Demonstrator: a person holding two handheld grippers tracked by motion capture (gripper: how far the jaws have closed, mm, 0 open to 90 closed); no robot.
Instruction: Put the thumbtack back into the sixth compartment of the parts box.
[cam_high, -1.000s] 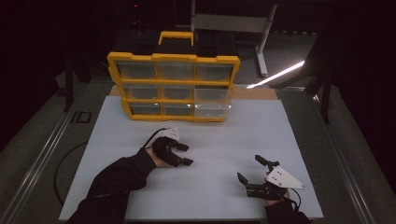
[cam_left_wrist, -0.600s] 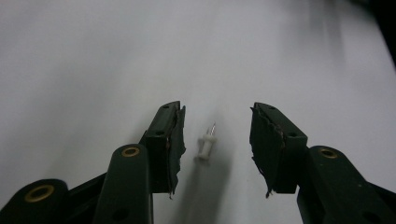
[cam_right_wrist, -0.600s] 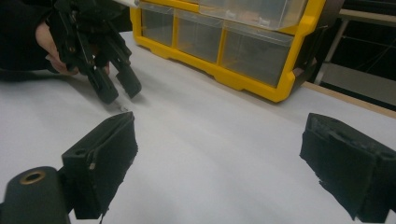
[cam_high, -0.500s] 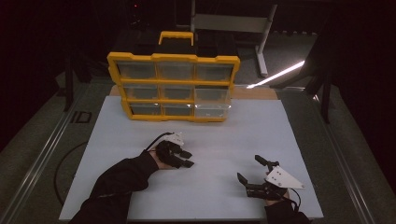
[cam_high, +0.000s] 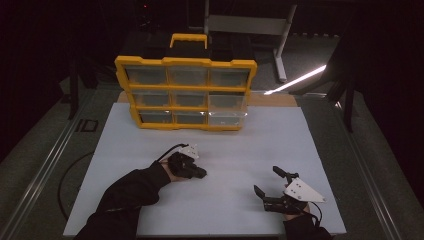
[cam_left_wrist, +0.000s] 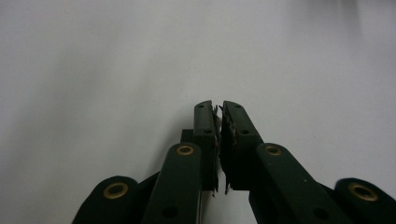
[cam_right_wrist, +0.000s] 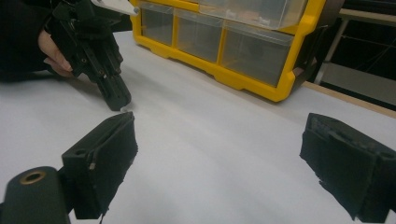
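My left gripper (cam_high: 202, 174) lies low on the white table top (cam_high: 260, 145), left of centre, held by a hand in a black sleeve. Its jaws have just been closing and now stand shut. In the left gripper view (cam_left_wrist: 218, 105) the pads meet with only a hairline gap and nothing visible between them. The right gripper view shows the left gripper (cam_right_wrist: 118, 101) tip-down on the table with a tiny pale speck at its tip; what that is I cannot tell. My right gripper (cam_high: 265, 179) rests near the front right, open (cam_right_wrist: 219, 128) and empty.
A yellow organizer box (cam_high: 185, 90) with clear drawers stands upright at the back of the table, also seen in the right gripper view (cam_right_wrist: 243, 51). Dark floor and a metal stand (cam_high: 280, 45) lie beyond the table. A cable (cam_high: 75, 170) loops off the left edge.
The left gripper's jaws have come together from wide apart to shut, and the hand has shifted slightly. The right gripper has not moved.
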